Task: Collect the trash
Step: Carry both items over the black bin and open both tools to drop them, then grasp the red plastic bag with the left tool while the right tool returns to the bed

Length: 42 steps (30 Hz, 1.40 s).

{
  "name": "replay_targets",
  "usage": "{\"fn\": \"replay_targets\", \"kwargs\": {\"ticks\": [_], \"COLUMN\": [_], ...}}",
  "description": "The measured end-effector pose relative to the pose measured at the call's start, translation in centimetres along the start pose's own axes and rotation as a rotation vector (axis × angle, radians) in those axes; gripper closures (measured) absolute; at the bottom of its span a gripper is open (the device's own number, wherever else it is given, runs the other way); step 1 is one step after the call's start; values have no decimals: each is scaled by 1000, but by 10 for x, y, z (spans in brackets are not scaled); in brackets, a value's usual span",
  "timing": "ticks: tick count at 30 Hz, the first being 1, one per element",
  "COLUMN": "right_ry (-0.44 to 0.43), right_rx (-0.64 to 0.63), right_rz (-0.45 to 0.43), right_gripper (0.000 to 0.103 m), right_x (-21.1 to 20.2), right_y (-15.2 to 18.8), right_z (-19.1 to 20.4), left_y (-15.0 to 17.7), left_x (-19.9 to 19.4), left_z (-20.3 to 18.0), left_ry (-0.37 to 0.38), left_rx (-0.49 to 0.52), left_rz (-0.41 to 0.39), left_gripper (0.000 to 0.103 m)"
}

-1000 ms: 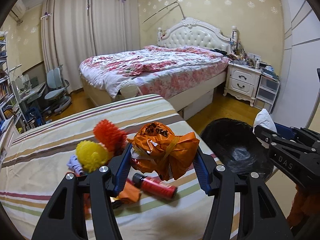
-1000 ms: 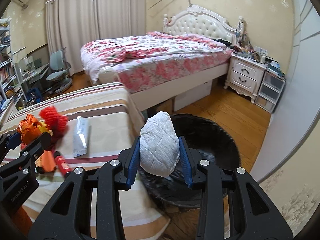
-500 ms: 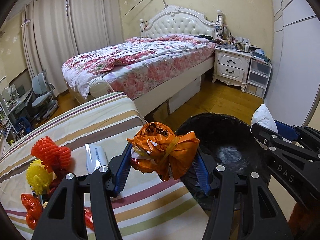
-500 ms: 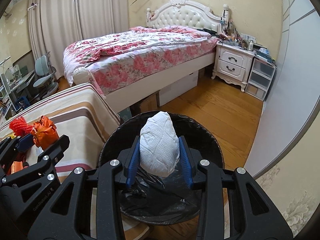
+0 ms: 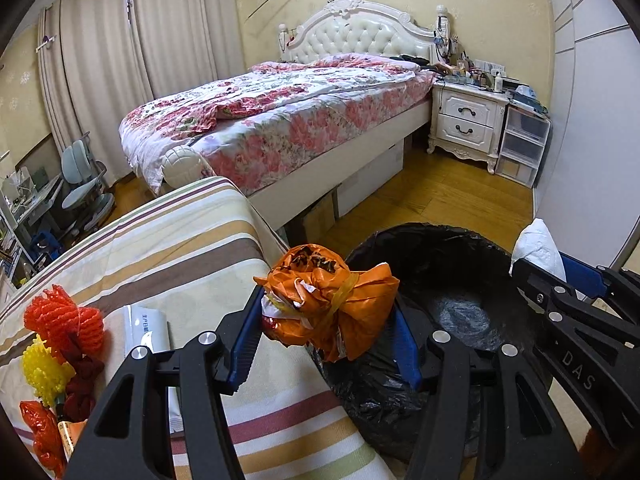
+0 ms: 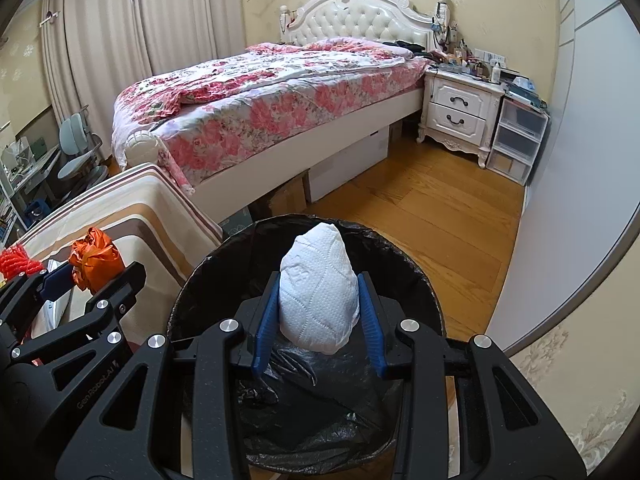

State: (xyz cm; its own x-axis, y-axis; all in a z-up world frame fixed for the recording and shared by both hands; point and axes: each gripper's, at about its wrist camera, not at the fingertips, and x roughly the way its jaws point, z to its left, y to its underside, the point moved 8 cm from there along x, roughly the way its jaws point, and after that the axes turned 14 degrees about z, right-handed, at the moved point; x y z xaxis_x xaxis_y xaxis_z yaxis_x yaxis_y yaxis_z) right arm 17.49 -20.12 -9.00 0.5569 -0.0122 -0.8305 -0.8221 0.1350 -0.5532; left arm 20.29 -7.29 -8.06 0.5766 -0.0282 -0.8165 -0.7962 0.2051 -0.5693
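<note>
Both hands have swung away from the striped table (image 5: 168,248) and now sit over at the bin! A second ago the left wrist view was filled with tabletop clutter; now that clutter is pushed to the lower left of the frame and the black-lined bin (image 5: 448,248) takes up the lower right.

Starting at the left of the left wrist view: the red mesh ball (image 5: 64,320), the yellow mesh ball (image 5: 42,368) and a white packet (image 5: 150,328) are still on the table, so there is more to fetch after this. At centre, the left gripper (image 5: 326,332) is clamped on the orange plastic bundle (image 5: 332,300), which hangs right at the table's edge, just short of the bin's rim. At the far right, the other claw pokes in, carrying its white load.

In the right wrist view the orange bundle shows at mid left, and at centre the right gripper (image 6: 318,312) pinches the white crumpled tissue (image 6: 320,288) squarely above the bin's mouth. That one looks ready to drop; the orange bundle likely needs a little more travel to the right.

Inside the bin I see only crinkled black liner (image 6: 304,400), with no trash visible in it yet.
</note>
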Motion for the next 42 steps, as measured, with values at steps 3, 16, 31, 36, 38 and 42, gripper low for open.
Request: {"fn": "replay_targets", "kwargs": {"ticks": [3,16,31,36,38,42], "right_ry": [3,6,42,54,54,46], "right_rx": [6,28,61,71,71,66], "right_rz": [1,16,-2,-2,-1,1], "right_gripper": [66,66,50,47,46,45], "right_x": [2,8,7,4,3,2], "right_y": [-2,-1,-3,-1,0,2], "right_z": [-4,-10,-21,-24,-24,-19], "left_y": [-2,-8,-11,-11,-10,-5], "left_x": [3,11,11,8,6,-1], "left_z": [-3,-10,-3,1,3,10], "left_ry": [1,3,-7,-9,-11,-13], "left_rx": [2,10,-15,-26,-31,-40], "left_rz": [5,20,19,14,15,11], "left_gripper": [46,46,24,23,23,23]}}
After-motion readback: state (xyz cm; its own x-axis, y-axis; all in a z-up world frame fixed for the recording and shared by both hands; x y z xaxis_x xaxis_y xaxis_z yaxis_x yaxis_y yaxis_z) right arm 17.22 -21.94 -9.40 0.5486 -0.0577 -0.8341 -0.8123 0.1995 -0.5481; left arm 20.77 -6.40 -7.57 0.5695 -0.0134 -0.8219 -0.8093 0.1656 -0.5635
